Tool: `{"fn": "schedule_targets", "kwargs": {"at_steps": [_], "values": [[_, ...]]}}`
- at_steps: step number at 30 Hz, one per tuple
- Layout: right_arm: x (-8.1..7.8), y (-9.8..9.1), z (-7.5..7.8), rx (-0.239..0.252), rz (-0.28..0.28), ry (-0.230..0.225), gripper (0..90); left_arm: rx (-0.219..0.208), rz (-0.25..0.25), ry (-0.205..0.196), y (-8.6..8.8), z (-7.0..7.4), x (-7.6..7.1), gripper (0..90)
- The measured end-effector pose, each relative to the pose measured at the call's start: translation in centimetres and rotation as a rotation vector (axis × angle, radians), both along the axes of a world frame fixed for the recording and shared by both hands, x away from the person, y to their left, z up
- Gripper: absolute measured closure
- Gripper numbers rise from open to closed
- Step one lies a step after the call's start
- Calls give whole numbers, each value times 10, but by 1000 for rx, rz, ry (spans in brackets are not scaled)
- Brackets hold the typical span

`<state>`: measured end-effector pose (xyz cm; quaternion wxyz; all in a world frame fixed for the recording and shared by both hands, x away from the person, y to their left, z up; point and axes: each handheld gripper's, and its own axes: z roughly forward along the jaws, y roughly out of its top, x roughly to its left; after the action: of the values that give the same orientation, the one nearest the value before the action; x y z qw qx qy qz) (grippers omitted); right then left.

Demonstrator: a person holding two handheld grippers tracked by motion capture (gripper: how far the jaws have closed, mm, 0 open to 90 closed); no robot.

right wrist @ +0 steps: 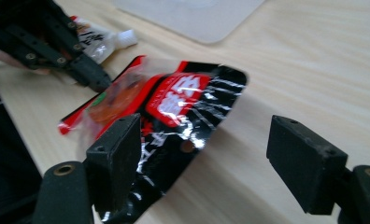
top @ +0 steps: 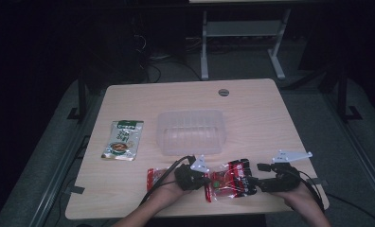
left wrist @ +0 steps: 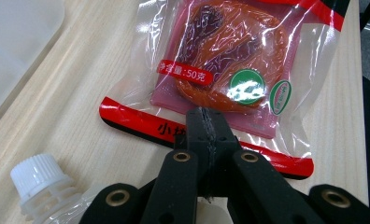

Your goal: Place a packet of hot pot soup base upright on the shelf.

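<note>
One red snack packet (top: 230,183) lies on the table between my two grippers; my left gripper (left wrist: 205,122) has its jaws pinched together on the packet's near edge, while my right gripper (right wrist: 206,163) stands wide around the black end, not yet pressing. I judge the pick barely begun: nothing sits in the clear plastic tub (top: 191,132) beyond my grippers. A spouted pouch (left wrist: 43,184) rests beside my left gripper, a green sachet (top: 123,139) farther left. Light wooden table (top: 261,113), dark room around.
</note>
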<state>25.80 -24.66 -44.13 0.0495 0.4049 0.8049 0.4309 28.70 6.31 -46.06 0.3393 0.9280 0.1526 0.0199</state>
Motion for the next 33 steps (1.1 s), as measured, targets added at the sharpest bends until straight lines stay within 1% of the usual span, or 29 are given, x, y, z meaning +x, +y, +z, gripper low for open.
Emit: {"fn": "schedule_targets", "kwargs": {"at_steps": [1,3,7,8,13,15,16,18,20,22,25,26,27,29,31,33], "values": [[1,2,-1,1,5,15,257,-1,2,3,0,0,0,897],[1,3,-3,-1,14,29,257,-4,5,6,0,0,0,897],[4,3,-8,22,33,56,257,-5,8,3,0,0,-1,898],[5,4,-9,25,34,70,256,-6,10,4,0,0,-1,898],[7,9,-15,25,64,108,257,-7,11,8,1,-1,0,898],[9,11,-16,39,72,123,257,-7,11,8,1,-1,0,898],[11,13,-18,50,81,135,257,-15,18,13,0,-1,0,898],[14,15,-20,67,95,169,257,-15,18,14,1,-1,0,898],[15,16,-21,78,113,194,281,-16,19,14,1,-1,0,898],[14,18,-20,72,128,184,316,-16,19,13,1,-1,0,898],[12,18,-16,69,140,159,409,-15,18,13,1,-1,0,898],[12,18,-16,69,140,159,409,-16,17,14,1,-1,0,898],[11,16,-14,71,136,135,513,-15,17,13,1,-1,0,898],[11,15,-12,76,138,115,571,-16,18,13,1,-1,0,898],[11,15,-10,87,145,108,608,-16,19,13,1,-1,0,898],[10,17,-9,87,163,98,653,-22,25,17,1,-1,0,898]]}}
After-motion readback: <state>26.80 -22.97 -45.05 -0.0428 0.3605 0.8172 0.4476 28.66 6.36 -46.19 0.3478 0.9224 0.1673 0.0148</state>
